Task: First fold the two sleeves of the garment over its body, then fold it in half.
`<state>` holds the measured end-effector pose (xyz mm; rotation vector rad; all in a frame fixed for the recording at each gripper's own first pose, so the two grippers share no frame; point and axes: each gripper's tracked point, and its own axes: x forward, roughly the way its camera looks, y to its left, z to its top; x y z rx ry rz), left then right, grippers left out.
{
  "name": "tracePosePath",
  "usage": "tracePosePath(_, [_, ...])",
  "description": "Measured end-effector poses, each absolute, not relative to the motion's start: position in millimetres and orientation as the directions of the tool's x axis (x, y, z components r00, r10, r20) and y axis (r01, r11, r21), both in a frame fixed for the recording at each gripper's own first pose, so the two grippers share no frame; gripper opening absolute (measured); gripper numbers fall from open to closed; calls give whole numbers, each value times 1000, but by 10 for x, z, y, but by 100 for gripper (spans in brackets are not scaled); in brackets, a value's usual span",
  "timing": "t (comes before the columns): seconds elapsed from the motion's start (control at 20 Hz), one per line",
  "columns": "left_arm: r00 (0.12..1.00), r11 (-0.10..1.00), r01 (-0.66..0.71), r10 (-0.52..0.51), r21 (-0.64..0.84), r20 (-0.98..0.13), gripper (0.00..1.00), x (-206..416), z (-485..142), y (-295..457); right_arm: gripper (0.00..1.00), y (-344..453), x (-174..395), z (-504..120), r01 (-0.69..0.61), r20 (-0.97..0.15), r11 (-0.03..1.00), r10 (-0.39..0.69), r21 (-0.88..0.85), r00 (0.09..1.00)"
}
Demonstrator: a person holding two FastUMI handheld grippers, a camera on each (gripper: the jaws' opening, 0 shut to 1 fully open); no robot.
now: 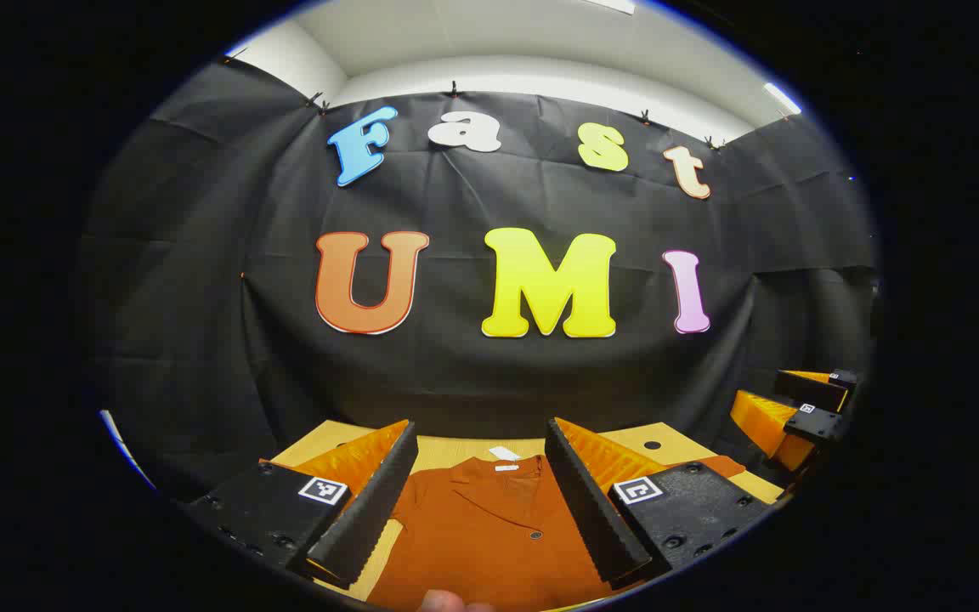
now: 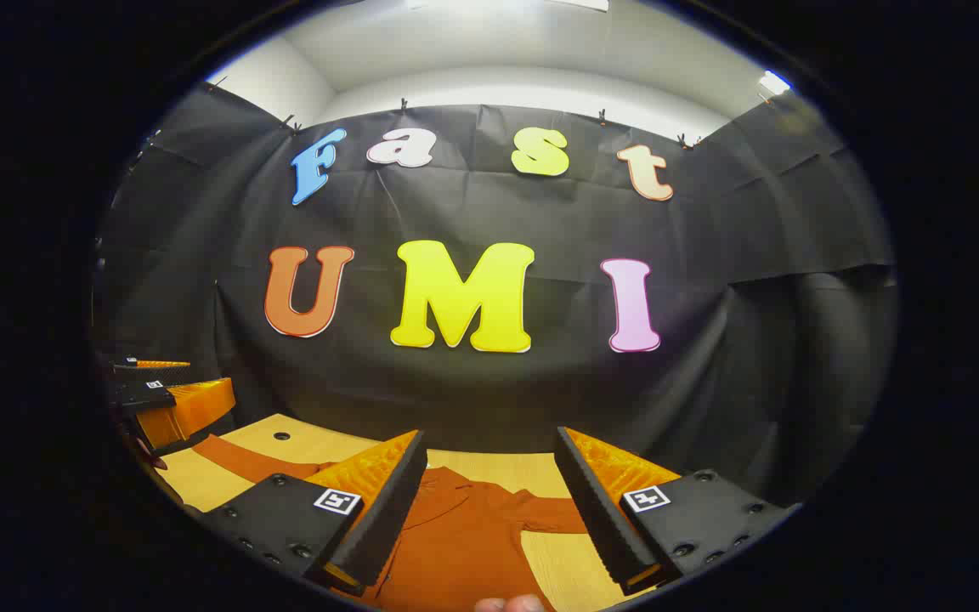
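Handling rust-orange garment (image 1: pixel 489 527): thin woven shirt, likely light, soft, floppy, prone to wrinkle or drag. Lies flat, collar up-frame, at bottom centre of left gripper view; both sleeves look unfolded. One sleeve (image 2: pixel 239 459) spread toward lower left of right gripper view, other (image 2: pixel 553 514) just right of bottom centre. Judgement: pinch at cuff, lift, lay over body. Wooden surface (image 2: pixel 200 480) beneath. Left hand-held gripper (image 1: pixel 481 489) fingers apart, empty; right hand-held gripper (image 2: pixel 489 501) likewise apart, above garment.

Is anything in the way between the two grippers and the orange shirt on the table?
Nothing visible. The left gripper and right gripper both hang open above the shirt, which lies spread on the wooden table, sleeves out.
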<state>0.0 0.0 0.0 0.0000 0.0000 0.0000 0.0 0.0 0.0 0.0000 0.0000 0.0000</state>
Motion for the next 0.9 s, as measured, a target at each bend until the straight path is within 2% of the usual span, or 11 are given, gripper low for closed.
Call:
tracePosePath(0.7, [999, 999, -36, 35, -4, -17, 98, 106, -52, 128, 96, 1, 172, -64, -5, -21, 1000, 4, -5, 1000])
tracePosePath(0.75, [999, 999, -33, 33, -2, -17, 89, 108, -58, 126, 94, 10, 177, -69, -5, -23, 1000, 5, -1, 1000])
tracePosePath(0.8, [999, 1000, -31, 31, 0, -20, 98, 116, -71, 134, 94, 12, 183, -78, -4, -26, 1000, 4, -2, 1000])
tracePosePath(0.9, [999, 1000, -30, 30, 3, -25, 98, 123, -102, 117, 94, 26, 192, -113, -9, -35, 1000, 8, -5, 999])
